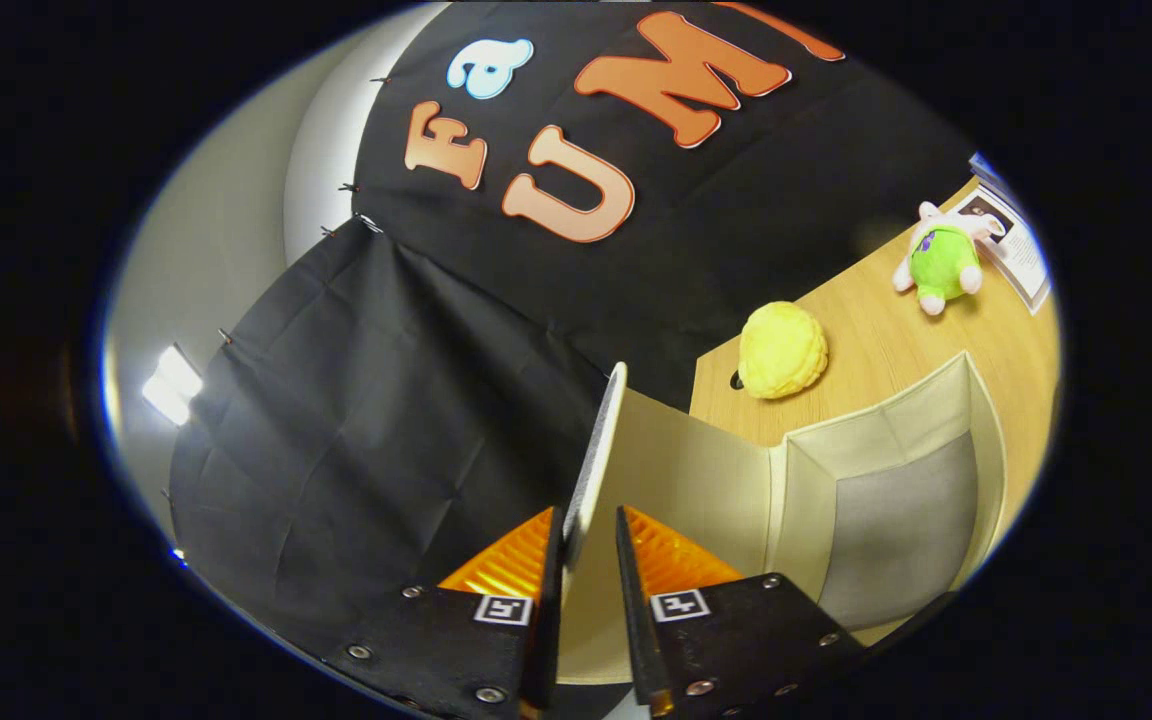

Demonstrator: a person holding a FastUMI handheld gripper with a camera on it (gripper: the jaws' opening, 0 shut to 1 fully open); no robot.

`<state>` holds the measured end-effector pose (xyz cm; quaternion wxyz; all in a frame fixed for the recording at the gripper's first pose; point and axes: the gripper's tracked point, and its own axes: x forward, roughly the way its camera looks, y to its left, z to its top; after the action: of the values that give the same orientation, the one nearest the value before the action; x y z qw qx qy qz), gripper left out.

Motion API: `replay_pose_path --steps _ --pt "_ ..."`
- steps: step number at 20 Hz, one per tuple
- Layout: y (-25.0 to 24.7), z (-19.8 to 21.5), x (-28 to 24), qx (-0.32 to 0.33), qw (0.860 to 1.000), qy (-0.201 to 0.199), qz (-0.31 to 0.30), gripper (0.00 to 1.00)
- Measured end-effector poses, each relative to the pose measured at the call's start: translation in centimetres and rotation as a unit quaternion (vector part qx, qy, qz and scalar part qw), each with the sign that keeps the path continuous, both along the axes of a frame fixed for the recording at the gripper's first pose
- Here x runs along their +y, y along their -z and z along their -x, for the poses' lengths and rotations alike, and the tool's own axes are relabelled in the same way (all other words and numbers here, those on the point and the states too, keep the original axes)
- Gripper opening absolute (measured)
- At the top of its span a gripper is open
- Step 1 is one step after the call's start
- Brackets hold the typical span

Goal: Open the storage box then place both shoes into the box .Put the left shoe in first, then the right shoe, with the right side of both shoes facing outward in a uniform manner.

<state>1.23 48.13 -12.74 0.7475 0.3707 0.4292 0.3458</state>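
Gripper (591, 545) fingers astride raised box lid (601, 450), grip unclear; wooden table (886, 350) beyond.

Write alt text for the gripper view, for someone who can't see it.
The gripper straddles the raised lid of a cream storage box, open and showing its grey inside. Beyond on the wooden table lie a yellow plush and a green plush toy.

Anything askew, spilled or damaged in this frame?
Nothing stands out. The gripper holds the storage box's lid raised; the box sits open on the table, yellow plush and green plush beyond.
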Motion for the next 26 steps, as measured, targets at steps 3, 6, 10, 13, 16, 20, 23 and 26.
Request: replay_pose_path --steps 3,6,10,13,16,20,23,26 --pt "0.6 0.8 0.0 -0.021 1.000 -0.015 0.016 0.66" --pt "1.1 0.8 -2.8 -0.055 0.997 -0.010 0.051 0.85" --pt "3.2 -0.8 -11.4 -0.115 0.984 0.030 0.131 0.98" --pt "4.4 -1.3 -16.9 -0.107 0.980 0.054 0.156 0.98" --pt "6.3 -1.5 -23.3 -0.115 0.968 0.071 0.213 0.98" --pt "9.5 -1.0 -31.4 -0.111 0.945 0.085 0.295 0.98" --pt "11.7 0.3 -35.7 -0.092 0.936 0.081 0.330 0.98" --pt "14.2 1.5 -39.0 -0.075 0.927 0.076 0.358 0.97"
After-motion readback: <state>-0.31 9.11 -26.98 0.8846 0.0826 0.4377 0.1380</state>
